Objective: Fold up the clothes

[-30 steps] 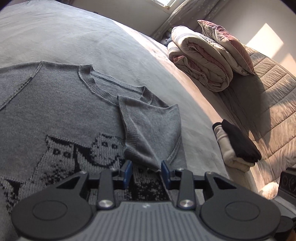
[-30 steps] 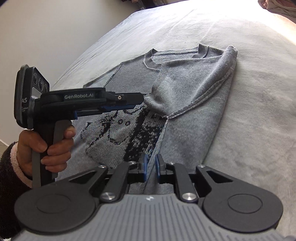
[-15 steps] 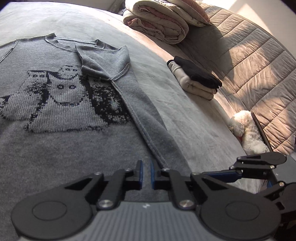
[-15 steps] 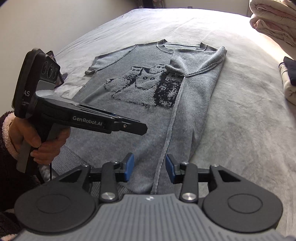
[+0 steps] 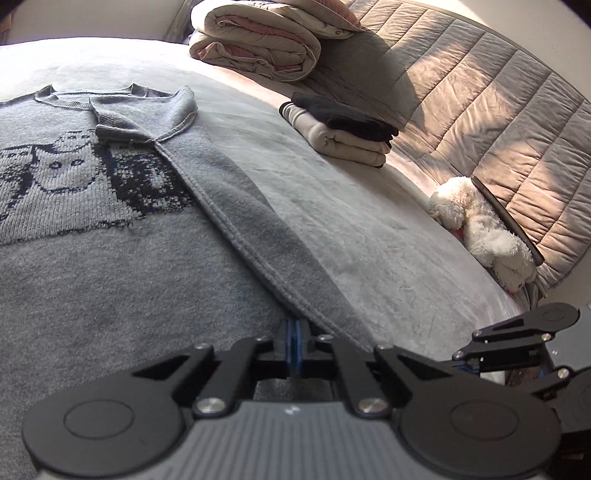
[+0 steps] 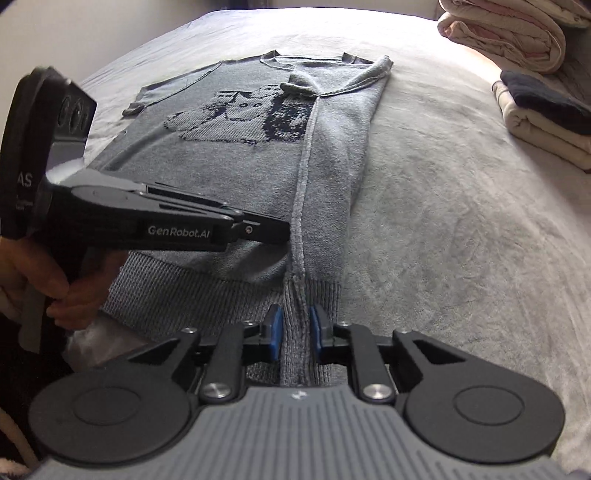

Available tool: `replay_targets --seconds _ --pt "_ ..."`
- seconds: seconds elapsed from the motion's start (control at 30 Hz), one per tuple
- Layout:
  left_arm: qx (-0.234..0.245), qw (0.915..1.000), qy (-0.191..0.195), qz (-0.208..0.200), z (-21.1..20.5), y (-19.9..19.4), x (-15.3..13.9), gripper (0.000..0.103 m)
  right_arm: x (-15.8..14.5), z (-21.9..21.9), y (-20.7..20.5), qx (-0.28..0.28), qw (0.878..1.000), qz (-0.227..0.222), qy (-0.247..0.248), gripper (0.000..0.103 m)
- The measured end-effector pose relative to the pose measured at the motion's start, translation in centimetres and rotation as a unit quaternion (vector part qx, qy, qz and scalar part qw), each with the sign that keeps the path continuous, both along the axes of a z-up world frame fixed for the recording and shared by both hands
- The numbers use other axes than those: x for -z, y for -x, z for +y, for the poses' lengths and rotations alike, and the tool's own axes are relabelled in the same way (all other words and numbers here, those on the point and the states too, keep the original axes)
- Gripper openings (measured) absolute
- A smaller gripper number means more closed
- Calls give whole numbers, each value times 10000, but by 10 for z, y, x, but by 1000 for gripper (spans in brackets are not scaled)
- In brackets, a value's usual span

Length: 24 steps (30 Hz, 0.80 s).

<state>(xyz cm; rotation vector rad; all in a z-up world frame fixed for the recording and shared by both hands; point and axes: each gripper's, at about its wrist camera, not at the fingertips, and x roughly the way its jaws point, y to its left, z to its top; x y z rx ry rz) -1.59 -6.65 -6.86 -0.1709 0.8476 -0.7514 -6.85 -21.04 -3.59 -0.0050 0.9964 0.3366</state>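
On bed [image 6: 443, 221], sweater [image 6: 229, 177] hem betw closing R jaws, L jaws shut.

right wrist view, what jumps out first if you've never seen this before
A grey sweater with a dark cat pattern lies flat on the bed, its right side folded in over the front. The right gripper straddles the ribbed hem at the fold; the left gripper reaches in from the left. Folded clothes and a rolled duvet sit at upper right.
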Motion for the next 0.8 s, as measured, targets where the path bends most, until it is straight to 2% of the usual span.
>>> replay_targets --seconds 0.07,0.1,0.17,0.37,0.4,0.43,0.5,0.6,0.8 --pt "-8 10000 60 31 -1 -1 1 3 -1 -4 3 107 9997 80 -188 21" --pt "-7 10000 81 50 -1 -2 1 3 -2 -6 4 159 9994 118 -280 28" --pt "23 9999 100 63 -2 -2 2 3 -3 -6 6 156 9993 105 -317 28" --pt "111 9998 156 44 -4 -1 1 3 5 6 5 107 9999 54 28 27" --pt "110 9998 137 19 -5 -1 1 3 4 4 4 119 9999 54 27 21" --pt "106 9999 119 -13 -5 0 1 3 2 0 4 160 9999 56 -17 7" --pt "108 9999 106 -66 -4 2 1 3 -5 -12 4 288 9990 115 -335 7" --pt "175 9997 158 -77 -5 6 1 3 -22 -31 7 483 9931 88 -1060 7" --pt "612 9956 641 303 -14 15 9 2 -52 -39 5 391 9847 -45 -1695 7"
